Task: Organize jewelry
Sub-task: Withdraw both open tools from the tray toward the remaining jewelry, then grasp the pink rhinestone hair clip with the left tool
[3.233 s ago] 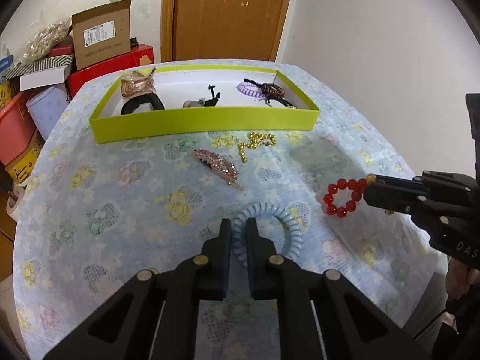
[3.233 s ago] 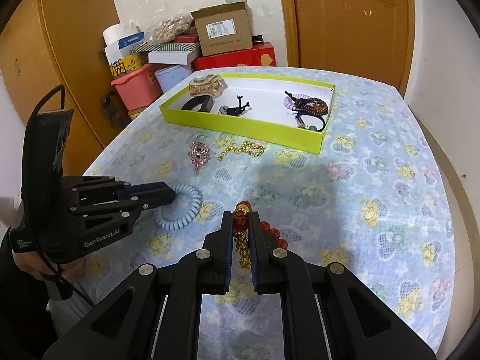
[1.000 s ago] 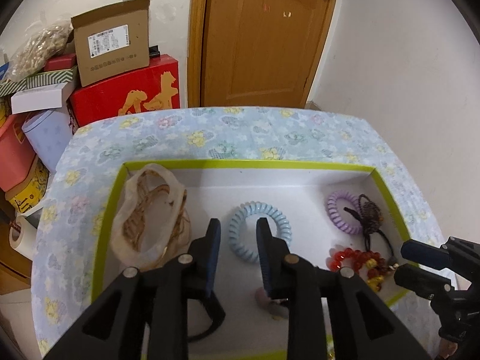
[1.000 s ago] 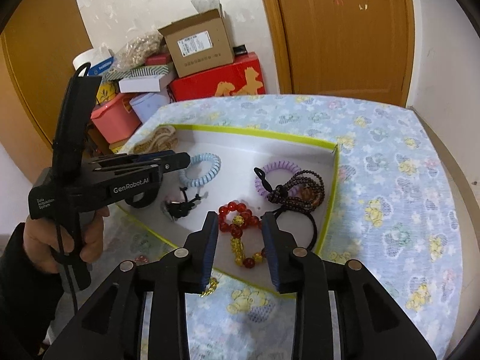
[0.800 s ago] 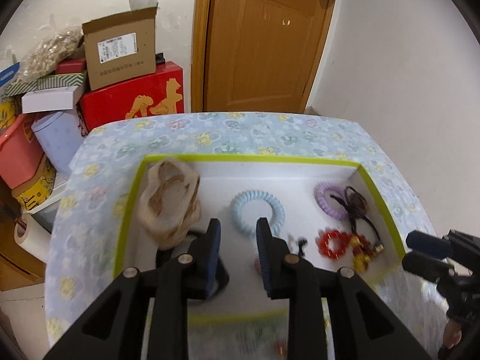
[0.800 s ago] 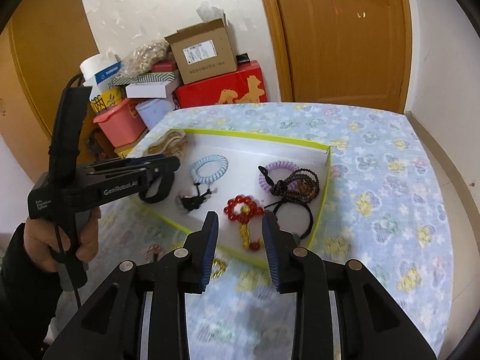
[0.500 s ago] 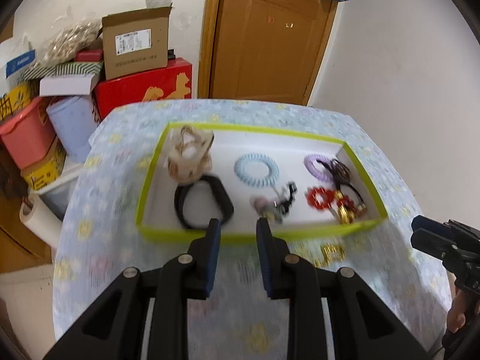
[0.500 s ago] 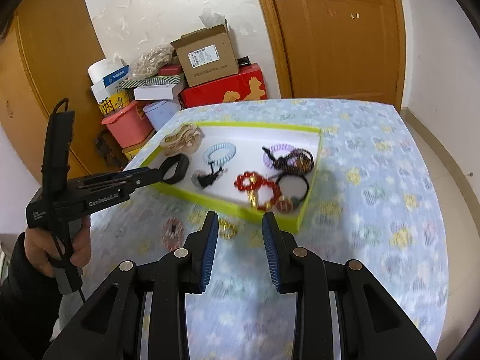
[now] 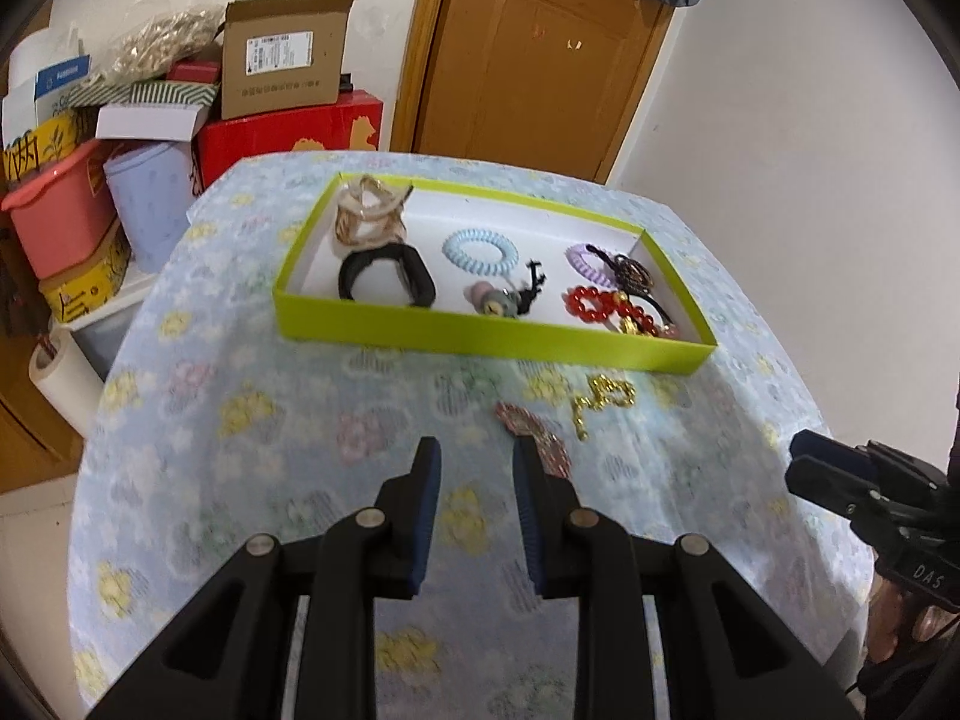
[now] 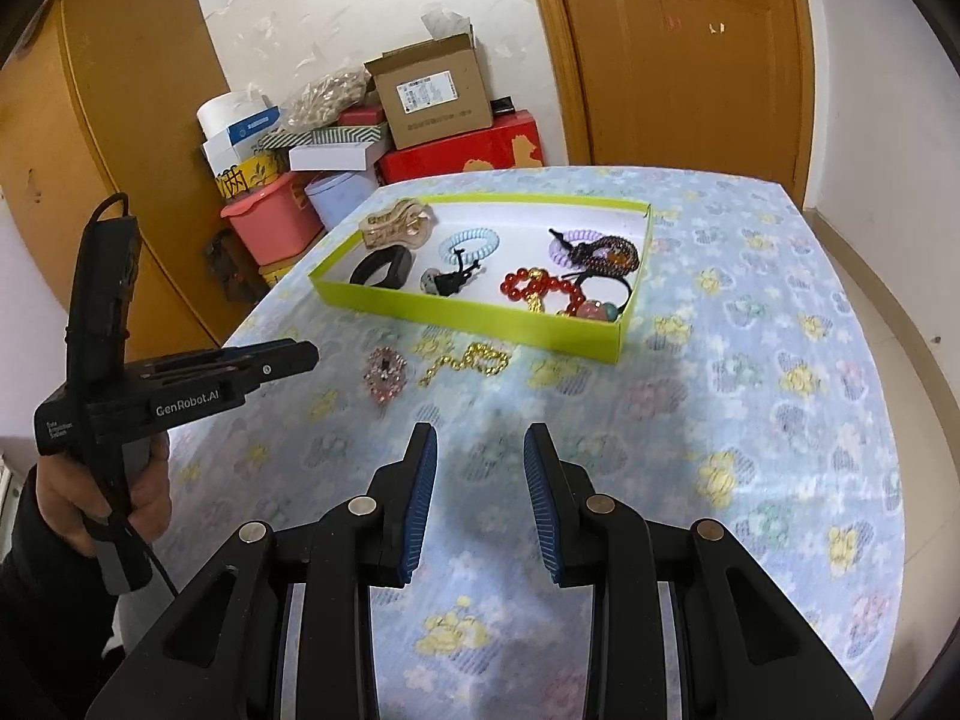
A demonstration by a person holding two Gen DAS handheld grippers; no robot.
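Note:
A lime-green tray [image 9: 480,333] [image 10: 480,307] on the flowered tablecloth holds a blue coil hair tie [image 9: 480,252] [image 10: 469,244], a red bead bracelet [image 9: 591,304] [image 10: 534,287], a purple coil tie [image 9: 585,261], a black band [image 9: 384,279] and a beige claw clip [image 9: 367,217]. A pink rhinestone clip [image 9: 534,435] [image 10: 387,372] and a gold chain [image 9: 603,396] [image 10: 468,361] lie on the cloth in front of the tray. My left gripper [image 9: 475,462] [image 10: 303,357] is open and empty, just left of the pink clip. My right gripper [image 10: 480,444] [image 9: 807,462] is open and empty above bare cloth.
Cardboard and red boxes [image 9: 282,84], a pink tub [image 9: 57,210] and a blue bin [image 9: 150,204] stand beyond the table's far left edge. A wooden door [image 9: 540,60] is behind. The table edge drops off at right [image 10: 888,420].
Both grippers carried the blue coil tie and the red bracelet into the tray, opened and let them go, then drew back toward the near side of the table.

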